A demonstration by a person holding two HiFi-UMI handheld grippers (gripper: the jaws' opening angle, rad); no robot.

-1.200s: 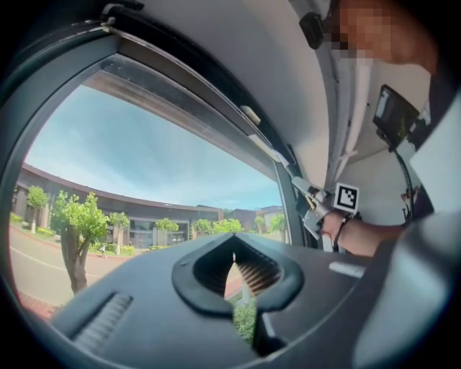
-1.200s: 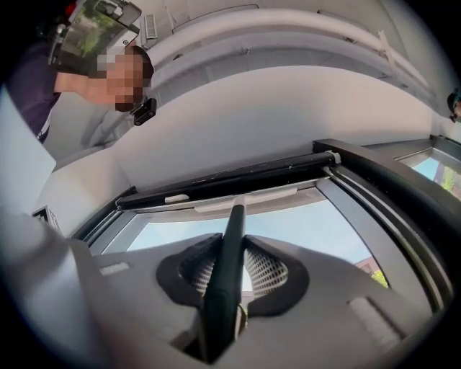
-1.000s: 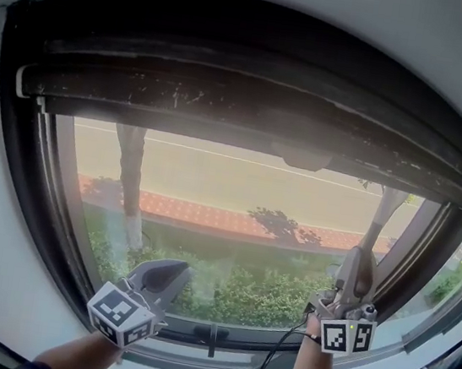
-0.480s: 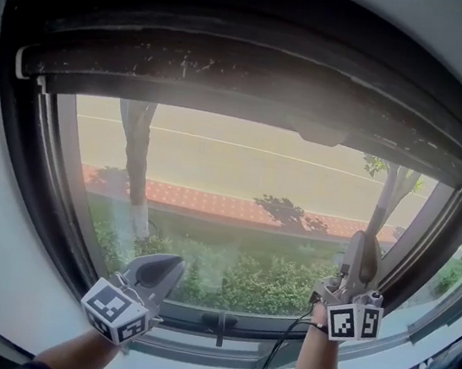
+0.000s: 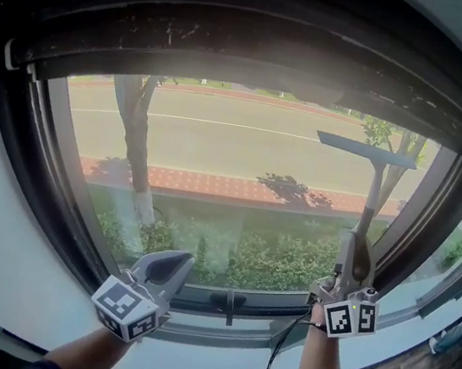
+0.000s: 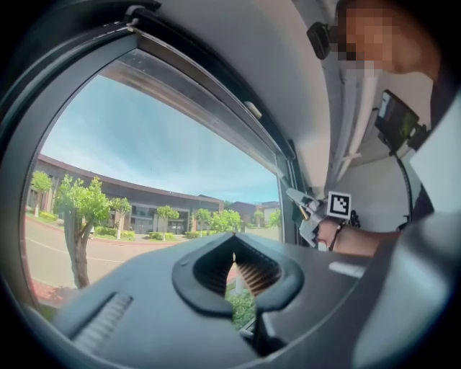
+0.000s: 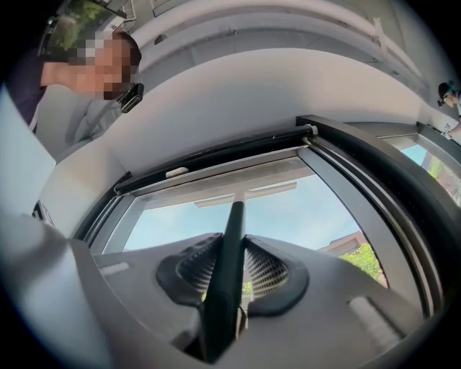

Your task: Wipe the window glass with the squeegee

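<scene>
The right hand-held gripper (image 5: pixel 354 269) is closed tight on the long grey squeegee (image 5: pixel 371 203) with the thin pole and the flat wide blade. Its two jaws squeeze the dark handle (image 7: pixel 229 245) from both sides, low down on the pole. The pole stands almost straight up out of them. The blade (image 5: pixel 364 149) is high up on the right side of the big clear window glass (image 5: pixel 239 189). It sits close under the top of the dark window frame (image 5: pixel 15 141). It looks like it rests on the glass, but I cannot be sure that it touches.

The left hand-held gripper (image 5: pixel 165 268) holds nothing. Its jaws are pressed together at the tips, and only the green bushes (image 6: pixel 239 306) outside show through the little hole between the pads. It hangs low by the bottom of the window, well apart from the squeegee.

I think a wipe is about to start at the top of the right strip. The glass to the left of the blade may need wiping too. The next move, I think, is to press the blade flat on the glass and pull it straight down to the bottom edge. The grip must be firm so the pole does not twist. The blade must be level, or it may leave streaks
</scene>
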